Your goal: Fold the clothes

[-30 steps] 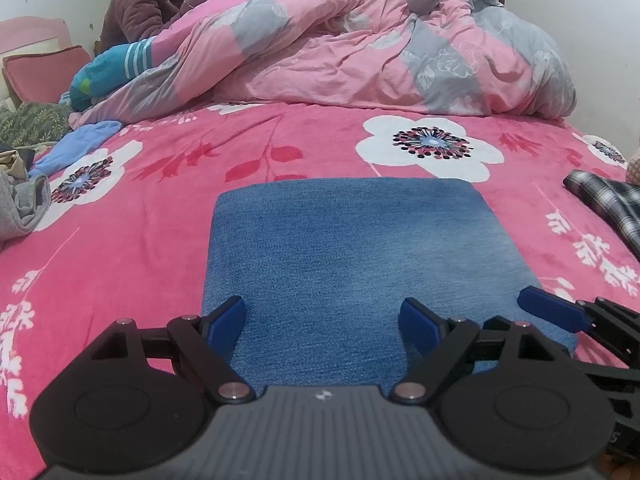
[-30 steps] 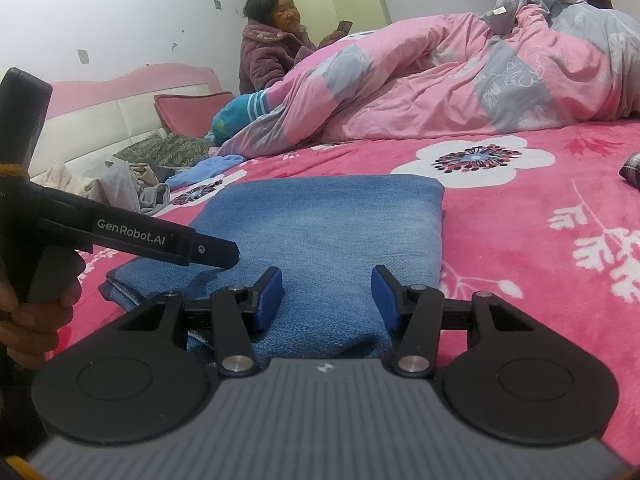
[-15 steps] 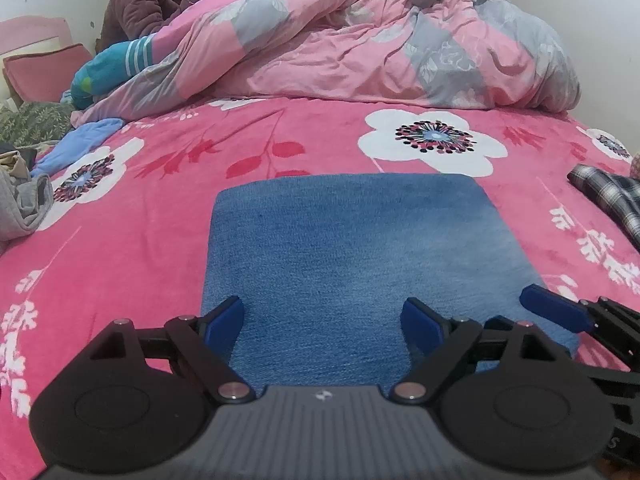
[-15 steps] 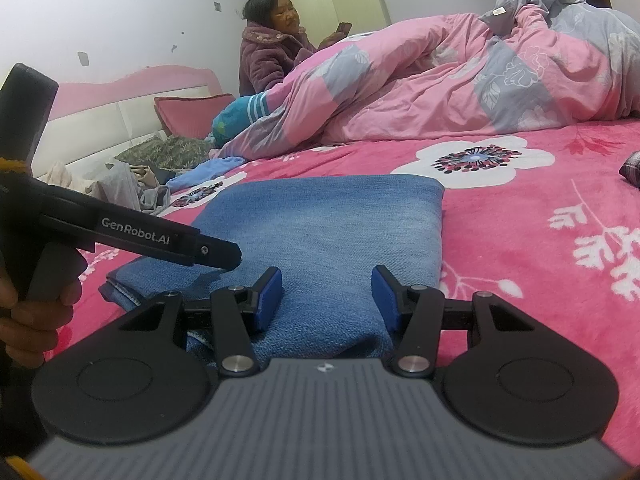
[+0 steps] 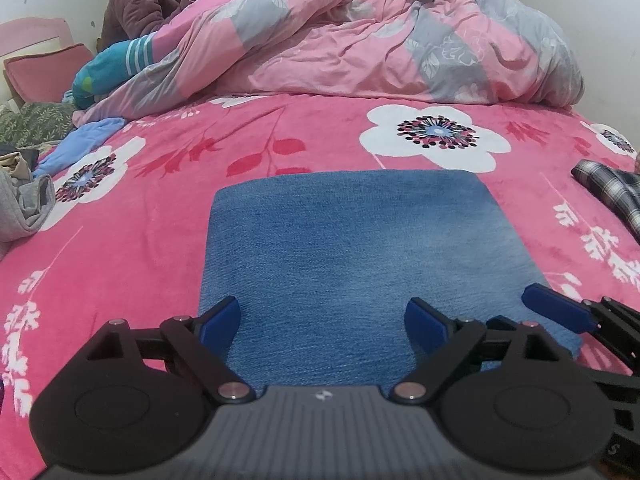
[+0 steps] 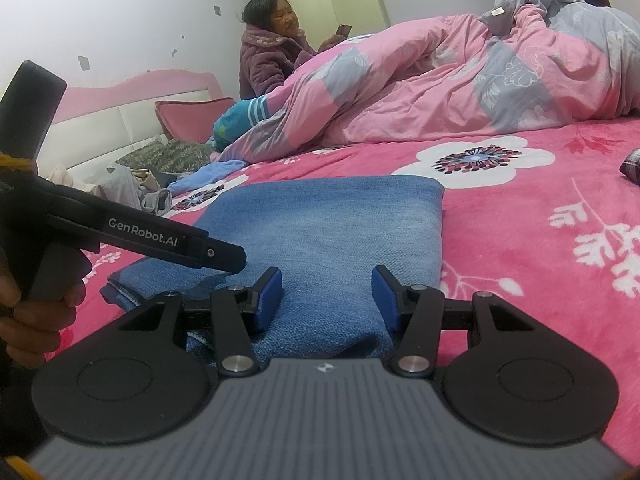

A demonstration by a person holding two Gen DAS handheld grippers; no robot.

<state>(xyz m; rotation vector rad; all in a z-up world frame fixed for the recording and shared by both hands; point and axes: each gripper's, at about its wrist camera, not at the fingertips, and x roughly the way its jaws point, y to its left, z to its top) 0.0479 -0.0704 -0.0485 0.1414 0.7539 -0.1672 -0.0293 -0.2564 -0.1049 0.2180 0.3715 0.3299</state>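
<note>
Left gripper (image 5: 322, 322): jaws spread wide, nothing between the blue pads; it hovers over the near edge of the folded denim garment (image 5: 360, 264), pointing along it toward the far side of the bed.
Right gripper (image 6: 327, 294): jaws also apart and holding nothing; it sits low at the garment's near right corner, with both blue pads just above the cloth.
Gripper spacing: in the left wrist view one blue fingertip of the right gripper shows at the garment's right edge; in the right wrist view the left gripper's black body, marked GenRobot.AI, reaches in over the garment's left part, held by a hand (image 6: 32, 316).
Folded denim garment: a neat blue rectangle lying flat on the pink floral bedspread (image 5: 120, 248), in the near middle of the bed.
Quilt (image 5: 360, 40): pink and grey, bunched along the far side.
Plaid cloth (image 5: 608, 188): at the right edge, apart from the denim.
Grey clothing (image 5: 28, 208): heaped at the left edge.
Light blue cloth (image 5: 76, 144): lying beyond the grey heap.
Person (image 6: 272, 52): seated at the far left behind the quilt, in a dark purple coat.
</note>
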